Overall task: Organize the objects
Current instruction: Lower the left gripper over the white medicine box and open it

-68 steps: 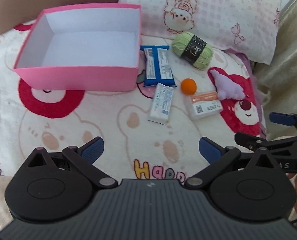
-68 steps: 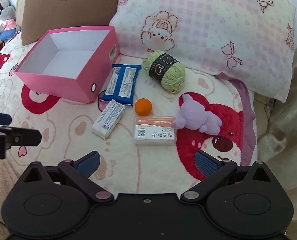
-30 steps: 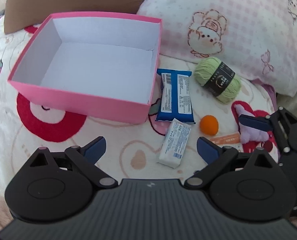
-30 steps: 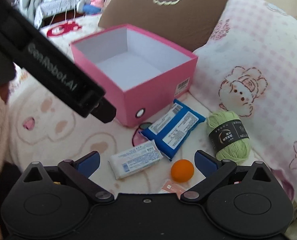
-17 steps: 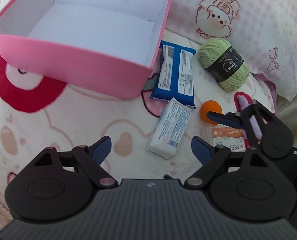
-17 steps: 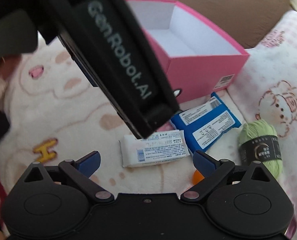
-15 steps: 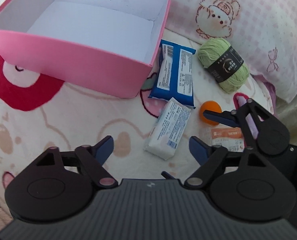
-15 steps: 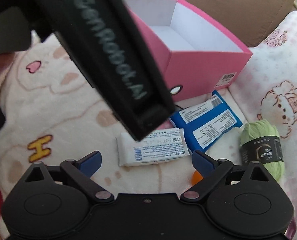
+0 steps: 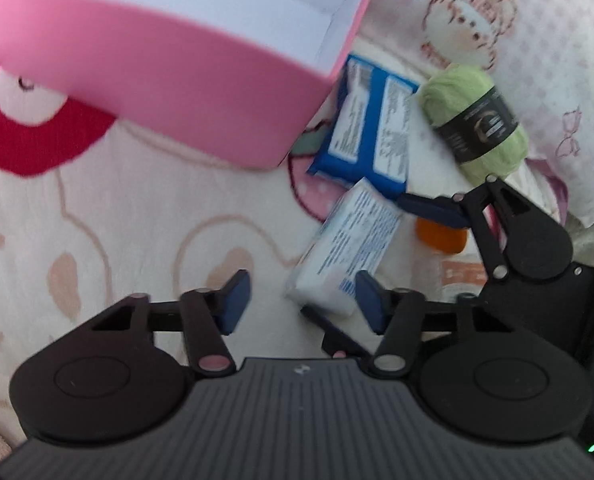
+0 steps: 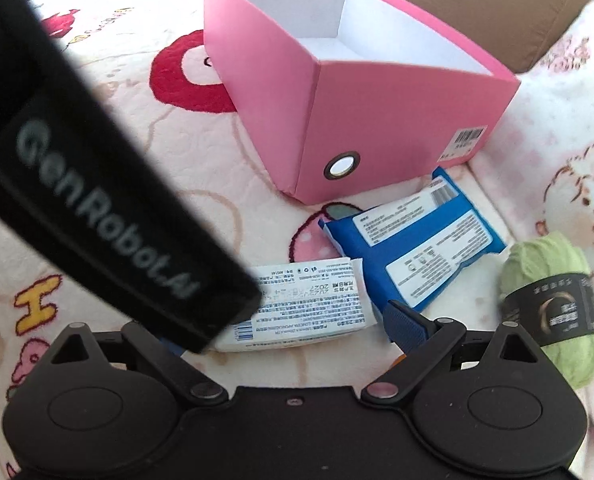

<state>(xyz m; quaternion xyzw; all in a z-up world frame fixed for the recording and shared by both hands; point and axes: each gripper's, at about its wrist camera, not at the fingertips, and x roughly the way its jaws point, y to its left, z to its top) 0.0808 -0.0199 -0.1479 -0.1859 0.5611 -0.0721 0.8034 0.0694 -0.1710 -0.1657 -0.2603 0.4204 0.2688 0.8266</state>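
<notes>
- The pink box (image 9: 169,80) stood open-topped on the bed's cartoon blanket (image 9: 117,240), at the far left of what my left camera saw.
- My left fingers (image 9: 233,300) were half-spread and closing. The near end of the white packet (image 9: 345,248) lay between them, close by the right-hand pad and apart from the left one, so I had no grip on it.
- The white packet lay flat on the blanket, slanting away from me toward the blue packet (image 9: 373,136), which sat just beside the box's corner.
- Right of the blue packet lay the green yarn ball (image 9: 477,124) with its dark band, against the pink checked pillow (image 9: 537,40).
- My right fingers (image 10: 407,326) stood wide with nothing held. One pad hung just past the white packet's end; the other was hidden behind my left tool.
- The orange ball (image 9: 441,238) showed partly behind that right pad — whether they touched, I could not tell.
</notes>
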